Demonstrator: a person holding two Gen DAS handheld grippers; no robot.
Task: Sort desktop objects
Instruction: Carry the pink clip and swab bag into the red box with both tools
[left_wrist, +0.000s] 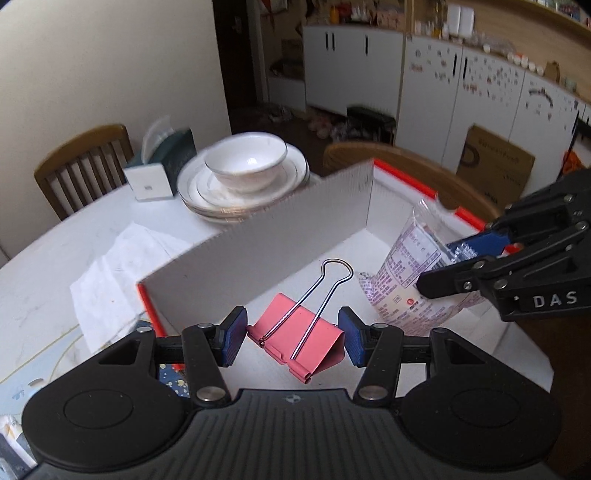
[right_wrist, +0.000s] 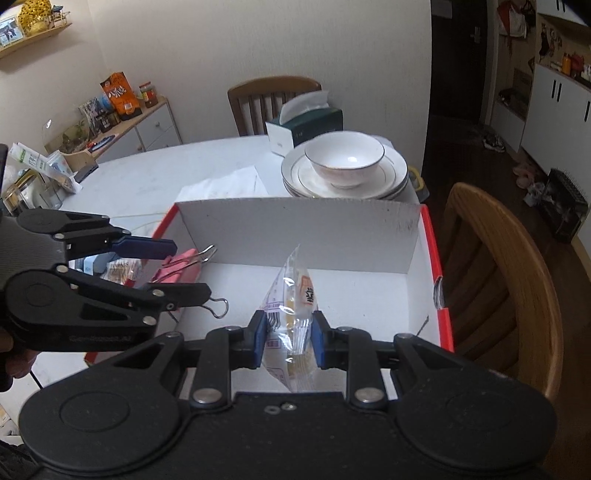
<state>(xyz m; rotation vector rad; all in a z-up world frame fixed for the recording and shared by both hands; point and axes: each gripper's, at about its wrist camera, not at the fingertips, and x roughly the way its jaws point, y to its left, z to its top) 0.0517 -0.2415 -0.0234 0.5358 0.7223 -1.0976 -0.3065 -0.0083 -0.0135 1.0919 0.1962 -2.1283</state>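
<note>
White marble-look table (right_wrist: 155, 177) carries all items. The landmark is the cardboard box (left_wrist: 258, 254), white inside with red-orange outer edges, open at the top.

Beyond the far wall of the box stands a stack of white plates (right_wrist: 395, 173) with a white bowl (right_wrist: 345, 158) on it; a tissue box (right_wrist: 306, 125) sits just behind the stack. A crumpled white paper (left_wrist: 110, 266) lies on the table outside the left wall of the box.

Above the box interior, the left gripper (left_wrist: 293, 336) is clamped on a pink binder clip (left_wrist: 299, 332); both blue pads press its sides and one wire handle points toward the far wall. To its right, also over the box interior, the right gripper (right_wrist: 288, 338) is closed on a clear printed snack packet (right_wrist: 291, 306), which stands upright between the pads.
</note>
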